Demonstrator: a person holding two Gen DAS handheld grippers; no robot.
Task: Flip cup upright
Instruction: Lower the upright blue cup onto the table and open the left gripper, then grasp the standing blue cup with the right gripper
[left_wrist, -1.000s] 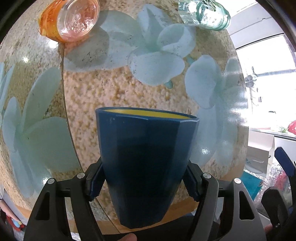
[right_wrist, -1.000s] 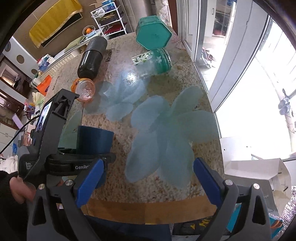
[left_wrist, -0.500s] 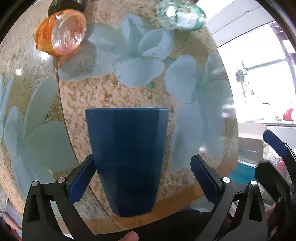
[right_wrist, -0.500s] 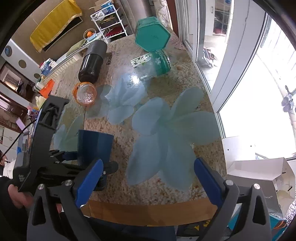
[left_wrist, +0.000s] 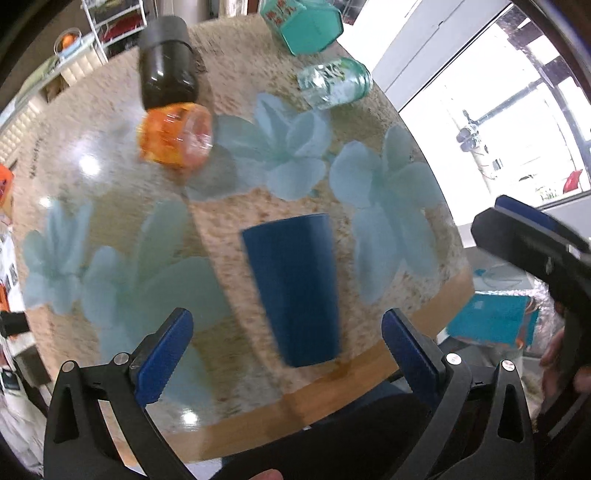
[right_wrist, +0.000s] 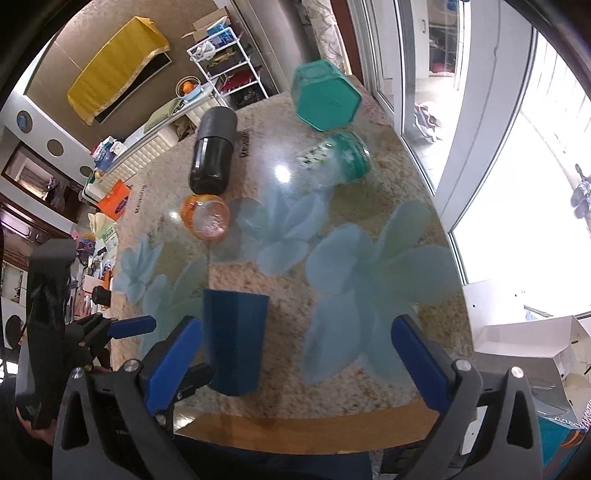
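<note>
Only "Reason" on table (right_wrist: 369, 376).

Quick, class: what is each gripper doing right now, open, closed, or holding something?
Left gripper: open, holding nothing; the blue cup stands free on the table.
Right gripper: open, holding nothing.

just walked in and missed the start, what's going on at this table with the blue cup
A person holds a two-finger gripper in each hand over a round flowered table. The blue cup stands upright near the table's front edge, wide end up, with nothing gripping it. The left gripper is open, its fingers apart on either side of the cup and clear of it. The right gripper is open too and holds nothing. Other containers, including an orange jar, lie tipped farther back.
</note>
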